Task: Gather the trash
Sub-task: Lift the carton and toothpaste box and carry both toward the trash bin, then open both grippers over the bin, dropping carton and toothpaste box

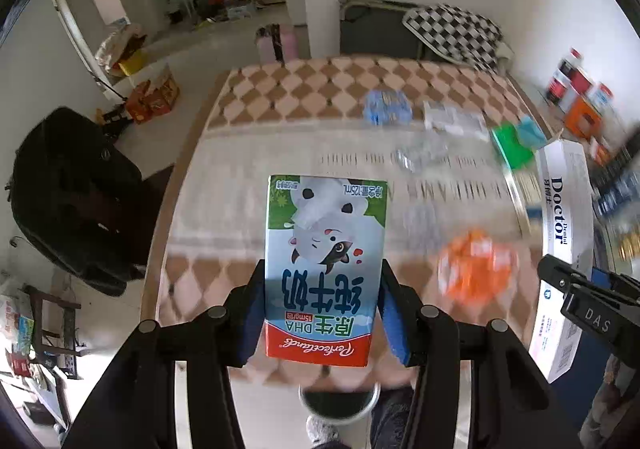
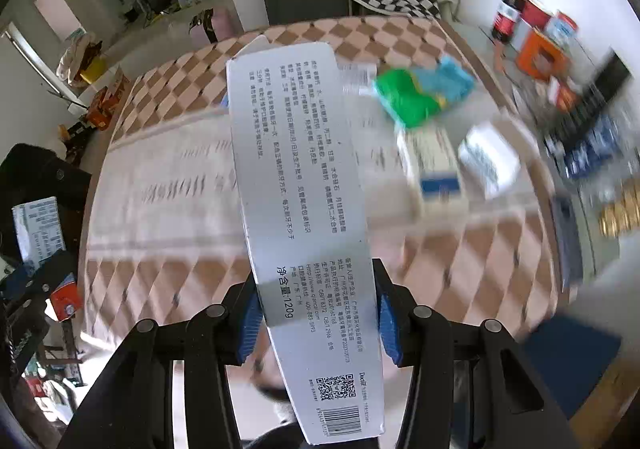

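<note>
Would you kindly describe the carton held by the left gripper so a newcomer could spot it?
Above the checked tablecloth, the left gripper clamps a small milk carton. Its cartoon cow and red base band distinguish it from the long white toothpaste box nearby.

Bare checkered tablecloth (image 2: 168, 185) at left, litter crowding right: green packet (image 2: 408, 97), small boxes (image 2: 436, 169).

My left gripper (image 1: 324, 309), black with blue pads, carries a small milk carton (image 1: 326, 269) in pale blue, green and white with a red band and a cartoon cow. My right gripper (image 2: 316, 319) carries a long grey-white toothpaste box (image 2: 304, 209) with black print. The tablecloth (image 1: 304, 97) beneath shows tan-and-pink diamonds around a cream centre.
</note>
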Demonstrator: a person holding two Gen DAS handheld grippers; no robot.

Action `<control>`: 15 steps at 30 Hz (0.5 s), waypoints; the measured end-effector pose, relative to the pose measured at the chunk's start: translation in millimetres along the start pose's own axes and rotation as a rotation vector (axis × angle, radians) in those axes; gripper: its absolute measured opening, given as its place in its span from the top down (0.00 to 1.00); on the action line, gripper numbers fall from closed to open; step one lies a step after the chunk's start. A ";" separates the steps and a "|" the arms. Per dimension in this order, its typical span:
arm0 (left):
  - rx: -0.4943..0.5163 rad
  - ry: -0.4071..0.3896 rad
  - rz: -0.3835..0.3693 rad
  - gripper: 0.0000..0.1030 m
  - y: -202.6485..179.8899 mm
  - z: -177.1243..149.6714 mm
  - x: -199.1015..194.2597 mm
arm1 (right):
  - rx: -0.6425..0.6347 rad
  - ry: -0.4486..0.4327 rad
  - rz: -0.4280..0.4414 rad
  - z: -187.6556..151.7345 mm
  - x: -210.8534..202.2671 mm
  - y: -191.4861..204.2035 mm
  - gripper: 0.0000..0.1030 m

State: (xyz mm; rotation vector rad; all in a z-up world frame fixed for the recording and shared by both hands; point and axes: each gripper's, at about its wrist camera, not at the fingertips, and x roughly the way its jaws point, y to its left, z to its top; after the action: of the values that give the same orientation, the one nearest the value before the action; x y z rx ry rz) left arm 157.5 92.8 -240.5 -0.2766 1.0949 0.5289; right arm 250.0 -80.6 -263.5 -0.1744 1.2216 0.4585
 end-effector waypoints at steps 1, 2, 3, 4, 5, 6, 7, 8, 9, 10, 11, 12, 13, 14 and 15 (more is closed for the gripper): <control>0.012 0.019 -0.012 0.54 5.2 -20.9 -0.9 | 0.007 0.010 0.011 -16.2 -2.3 2.3 0.51; 0.015 0.030 -0.018 0.54 7.2 -31.3 -0.5 | 0.016 0.036 0.029 -45.3 -3.3 7.8 0.51; 0.017 0.064 -0.036 0.54 13.4 -53.1 3.3 | 0.020 0.058 0.041 -63.9 -2.3 11.4 0.51; 0.015 0.087 -0.047 0.54 16.3 -67.9 5.4 | 0.026 0.096 0.061 -90.5 2.1 15.8 0.51; 0.007 0.119 -0.062 0.54 21.4 -88.1 8.2 | 0.029 0.120 0.072 -106.0 5.7 17.2 0.51; 0.001 0.149 -0.074 0.54 24.9 -103.3 12.8 | 0.037 0.166 0.084 -129.8 13.4 18.0 0.51; -0.002 0.188 -0.090 0.54 28.4 -120.4 20.7 | 0.042 0.203 0.092 -148.3 20.7 18.9 0.51; -0.004 0.223 -0.102 0.54 31.0 -137.8 29.6 | 0.048 0.261 0.099 -175.1 34.8 19.0 0.51; -0.002 0.263 -0.105 0.54 32.8 -156.7 39.9 | 0.052 0.305 0.102 -192.4 46.9 18.7 0.51; -0.001 0.321 -0.106 0.54 33.4 -179.9 58.2 | 0.052 0.343 0.102 -206.7 59.6 18.5 0.51; -0.011 0.365 -0.117 0.54 34.3 -194.7 73.3 | 0.047 0.393 0.096 -227.0 79.3 18.2 0.51; -0.025 0.408 -0.129 0.54 34.9 -208.0 88.9 | 0.047 0.435 0.089 -243.1 99.0 16.9 0.51; -0.050 0.466 -0.141 0.54 36.9 -225.4 114.9 | 0.050 0.470 0.084 -255.5 117.5 15.0 0.51; -0.072 0.500 -0.153 0.54 38.4 -236.5 133.7 | 0.060 0.514 0.089 -272.1 147.1 11.8 0.51; -0.097 0.538 -0.177 0.54 39.6 -249.2 158.6 | 0.063 0.547 0.088 -284.4 173.1 9.4 0.51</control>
State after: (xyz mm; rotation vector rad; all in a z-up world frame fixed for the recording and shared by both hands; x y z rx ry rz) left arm 0.6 53.3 -490.9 -0.6188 1.5488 0.3551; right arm 46.2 -135.0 -521.4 -0.1998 1.7832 0.4623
